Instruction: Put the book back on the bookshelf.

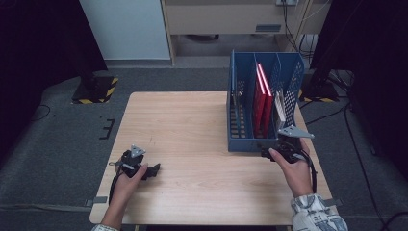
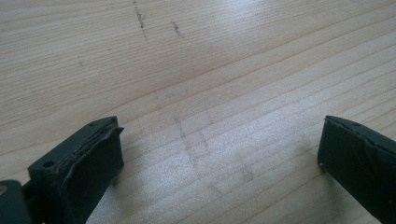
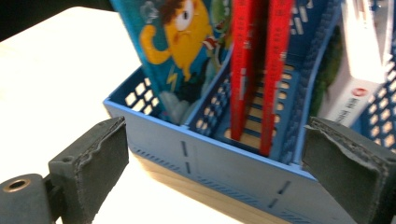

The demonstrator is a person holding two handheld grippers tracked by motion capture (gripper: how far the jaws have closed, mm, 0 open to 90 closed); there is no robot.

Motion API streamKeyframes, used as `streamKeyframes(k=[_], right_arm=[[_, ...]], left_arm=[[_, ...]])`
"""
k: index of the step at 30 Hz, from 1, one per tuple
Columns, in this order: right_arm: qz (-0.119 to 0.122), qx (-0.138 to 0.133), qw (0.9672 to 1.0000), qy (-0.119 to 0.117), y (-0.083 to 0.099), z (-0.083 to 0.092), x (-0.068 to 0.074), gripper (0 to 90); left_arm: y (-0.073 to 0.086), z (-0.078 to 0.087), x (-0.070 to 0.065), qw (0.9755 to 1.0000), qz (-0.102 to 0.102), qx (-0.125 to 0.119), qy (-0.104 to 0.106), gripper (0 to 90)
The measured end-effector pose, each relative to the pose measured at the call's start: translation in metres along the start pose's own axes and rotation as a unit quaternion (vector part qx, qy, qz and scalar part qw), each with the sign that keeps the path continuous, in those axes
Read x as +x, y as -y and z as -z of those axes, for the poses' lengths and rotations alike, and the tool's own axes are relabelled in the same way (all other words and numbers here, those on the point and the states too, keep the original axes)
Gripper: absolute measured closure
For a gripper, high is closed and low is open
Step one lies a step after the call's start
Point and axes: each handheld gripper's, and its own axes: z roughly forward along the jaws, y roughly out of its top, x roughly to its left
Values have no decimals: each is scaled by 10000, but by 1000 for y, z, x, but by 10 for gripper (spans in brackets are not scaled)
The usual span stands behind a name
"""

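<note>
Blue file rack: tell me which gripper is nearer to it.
Right. The right gripper sits at the blue file rack's front wall; the left gripper rests well across the table, toward its opposite side.

Both grippers [image 1: 153, 169] [image 1: 269, 151] low, jaws apparently spread.

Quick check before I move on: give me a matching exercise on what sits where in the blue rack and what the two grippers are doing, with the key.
Things:
1. cartoon book
2. red books
3. white book
4. left gripper

Places or states:
A. open over bare wooden table
B. middle slot of the blue rack
C. rack slot nearest the right gripper's left jaw
D. rack slot at that view's right edge

Pairs: 1-C, 2-B, 3-D, 4-A
</note>
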Motion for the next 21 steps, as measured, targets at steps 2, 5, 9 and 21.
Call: streamKeyframes(k=[2,5,9,21], right_arm=[[46,12,10000,-58,-1,-1,5,74],[97,29,9999,-132,-1,-2,13,71],[140,65,9996,-244,-2,-5,22,70],[441,193,9968,-632,-1,-15,61,65]], left_arm=[[0,0,0,10000,1,0,0,0],[0,0,0,10000,2,0,-1,0],[0,0,0,10000,0,2,0,0],[0,0,-1,10000,-8,0,6,0]])
